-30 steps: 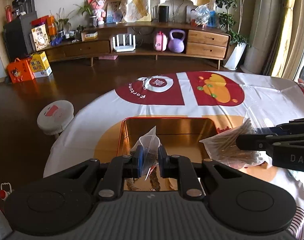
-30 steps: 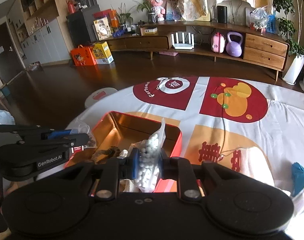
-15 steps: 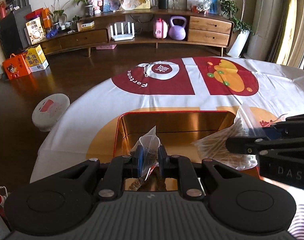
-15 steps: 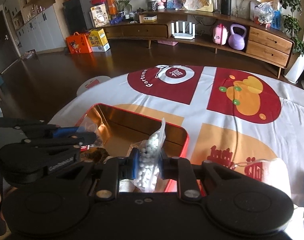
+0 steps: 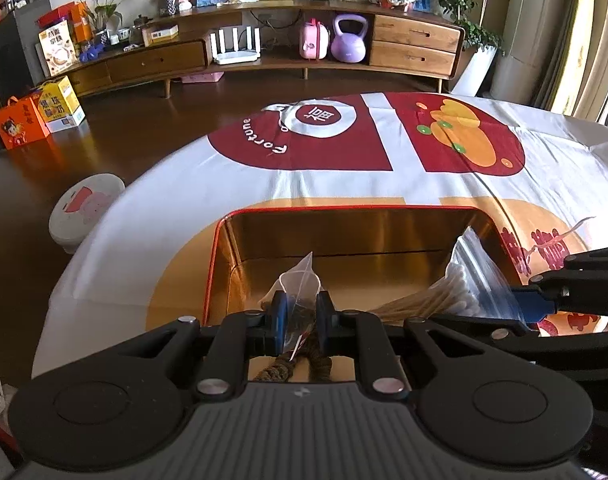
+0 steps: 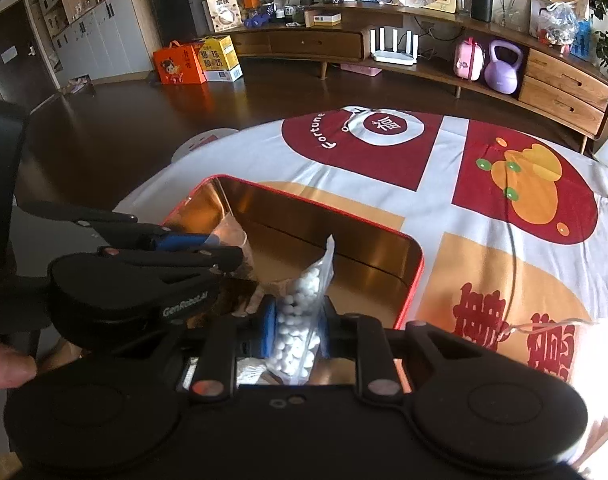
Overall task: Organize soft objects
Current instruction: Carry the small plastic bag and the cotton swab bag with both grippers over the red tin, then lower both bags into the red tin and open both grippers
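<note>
Two claws over the red tin [image 5: 218, 264] on the worktop [image 5: 176, 216]

The left claw [image 5: 299, 312] was clamped on a small clear bag [image 5: 298, 284]; the right claw [image 6: 296, 322], jaws just easing apart, still pinched a bag of white beads [image 6: 304, 300], both above the tin's gold interior.

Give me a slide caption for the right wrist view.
Right gripper lowers a bag of cotton swabs into the gold tin.

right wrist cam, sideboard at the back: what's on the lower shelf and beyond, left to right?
White router → pink case → purple kettlebell → two wooden drawers.
</note>
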A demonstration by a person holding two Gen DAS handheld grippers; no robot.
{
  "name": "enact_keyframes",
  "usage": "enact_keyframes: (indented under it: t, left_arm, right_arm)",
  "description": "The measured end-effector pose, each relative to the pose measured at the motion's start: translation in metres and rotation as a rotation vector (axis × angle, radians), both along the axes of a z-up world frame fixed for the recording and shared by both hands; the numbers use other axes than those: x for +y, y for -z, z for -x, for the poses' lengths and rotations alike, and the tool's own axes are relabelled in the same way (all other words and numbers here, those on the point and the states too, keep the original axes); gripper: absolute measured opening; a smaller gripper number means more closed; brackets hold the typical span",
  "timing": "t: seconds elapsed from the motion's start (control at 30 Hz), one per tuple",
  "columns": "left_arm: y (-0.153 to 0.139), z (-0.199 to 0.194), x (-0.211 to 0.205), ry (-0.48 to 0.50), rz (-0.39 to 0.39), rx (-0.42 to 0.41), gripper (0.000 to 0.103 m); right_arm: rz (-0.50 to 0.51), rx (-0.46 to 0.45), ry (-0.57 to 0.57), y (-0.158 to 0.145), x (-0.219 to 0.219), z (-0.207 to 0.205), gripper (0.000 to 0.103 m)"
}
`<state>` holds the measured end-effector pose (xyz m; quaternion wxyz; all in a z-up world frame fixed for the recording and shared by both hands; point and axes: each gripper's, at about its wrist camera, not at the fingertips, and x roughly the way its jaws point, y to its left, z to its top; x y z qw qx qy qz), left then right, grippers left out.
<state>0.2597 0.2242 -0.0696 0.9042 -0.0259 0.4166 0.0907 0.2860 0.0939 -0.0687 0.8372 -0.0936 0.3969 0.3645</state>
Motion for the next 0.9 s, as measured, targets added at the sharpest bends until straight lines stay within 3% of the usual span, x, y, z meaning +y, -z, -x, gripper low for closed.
enact_keyframes:
  t: [0.23, 0.4, 0.57, 0.9]
  left_arm:
    - [0.004, -0.002, -0.001, 0.0, 0.002, 0.012, 0.015]
    - [0.006, -0.003, 0.0, -0.016, 0.011, 0.016, 0.015]
    - [0.004, -0.003, 0.0, -0.03, 0.008, 0.03, 0.016]
    - [-0.002, 0.007, -0.003, -0.033, 0.013, 0.026, 0.016]
  right_arm:
    - [0.001, -0.013, 0.029, 0.0, -0.003, 0.0, 0.029]
    - [0.003, -0.032, 0.037, -0.004, -0.008, 0.003, 0.042]
    - [-0.002, -0.043, 0.039, -0.008, -0.014, 0.006, 0.049]
    - [-0.036, -0.053, -0.001, -0.021, -0.023, 0.02, 0.052]
